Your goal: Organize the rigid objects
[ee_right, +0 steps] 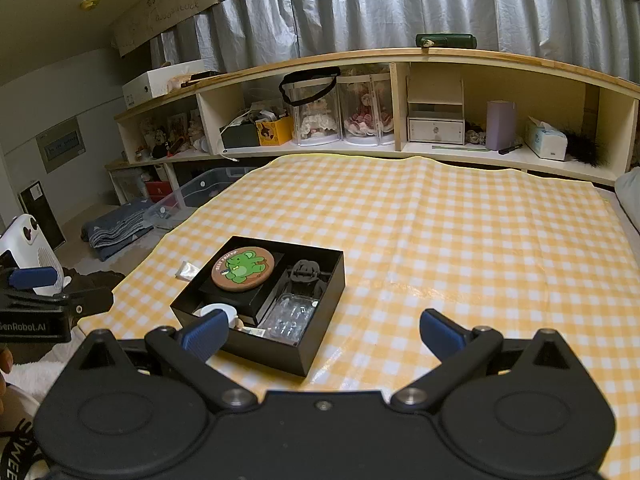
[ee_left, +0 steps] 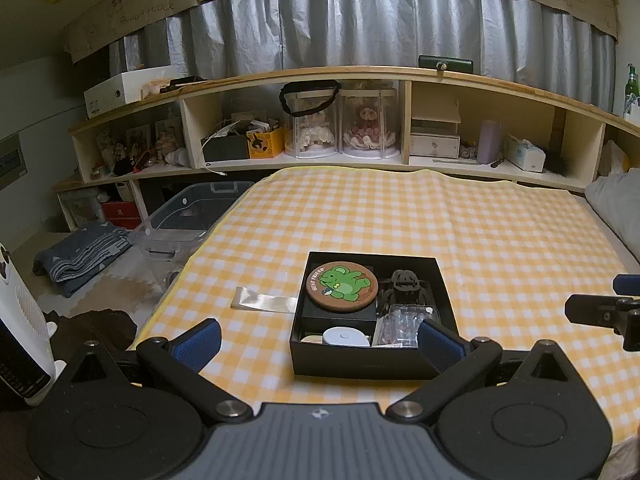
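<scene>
A black open box [ee_left: 366,368] [ee_right: 276,348] sits on the yellow checked cloth [ee_left: 500,240]. Inside lie a round coaster with a green bear [ee_left: 342,286] [ee_right: 243,268] on a smaller black box, a black clip [ee_left: 406,282] [ee_right: 306,274], a clear plastic tray [ee_left: 402,326] [ee_right: 290,314] and a white round item [ee_left: 346,336] [ee_right: 218,312]. A silver foil packet [ee_left: 262,300] [ee_right: 187,270] lies just left of the box. My left gripper [ee_left: 318,344] hovers open at the box's near side. My right gripper [ee_right: 323,336] is open, right of the box.
A long wooden shelf [ee_left: 304,160] with dolls, boxes and tissues runs behind the cloth. On the floor to the left are a clear storage bin [ee_left: 188,216] and a folded blanket [ee_left: 84,252]. A white heater [ee_right: 30,248] stands at the far left, and a grey pillow [ee_left: 616,204] lies right.
</scene>
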`<state>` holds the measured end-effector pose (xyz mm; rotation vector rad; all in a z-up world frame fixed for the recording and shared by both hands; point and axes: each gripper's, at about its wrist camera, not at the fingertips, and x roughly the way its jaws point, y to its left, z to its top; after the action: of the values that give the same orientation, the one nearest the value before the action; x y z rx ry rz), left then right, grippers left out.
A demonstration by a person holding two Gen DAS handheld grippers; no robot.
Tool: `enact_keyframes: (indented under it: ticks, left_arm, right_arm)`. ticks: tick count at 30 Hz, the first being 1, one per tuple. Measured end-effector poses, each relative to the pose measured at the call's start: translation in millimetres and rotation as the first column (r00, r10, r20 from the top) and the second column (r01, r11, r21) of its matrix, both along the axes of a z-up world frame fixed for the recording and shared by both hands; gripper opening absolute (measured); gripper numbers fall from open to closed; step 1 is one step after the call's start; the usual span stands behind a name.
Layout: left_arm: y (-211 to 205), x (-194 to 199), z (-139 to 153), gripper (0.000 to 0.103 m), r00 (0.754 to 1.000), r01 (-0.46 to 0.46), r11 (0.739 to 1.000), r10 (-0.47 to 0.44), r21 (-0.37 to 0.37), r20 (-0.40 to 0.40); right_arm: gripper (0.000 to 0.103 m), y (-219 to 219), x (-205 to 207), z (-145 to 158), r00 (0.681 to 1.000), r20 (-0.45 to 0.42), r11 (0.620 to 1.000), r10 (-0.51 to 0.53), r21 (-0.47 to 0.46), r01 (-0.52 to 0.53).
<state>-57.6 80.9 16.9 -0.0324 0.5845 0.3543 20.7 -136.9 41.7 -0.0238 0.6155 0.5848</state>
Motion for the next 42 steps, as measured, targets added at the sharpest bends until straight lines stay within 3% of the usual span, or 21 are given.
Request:
enact_keyframes:
  ticks: [42]
  left_arm:
    - [-0.7, 0.5, -2.4, 0.103, 1.0, 0.002, 1.0, -0.002, 0.004, -0.004]
  right_arm:
    - [0.103, -2.2, 2.7, -0.5, 1.0, -0.002, 1.0, 0.001, -0.003, -0.001]
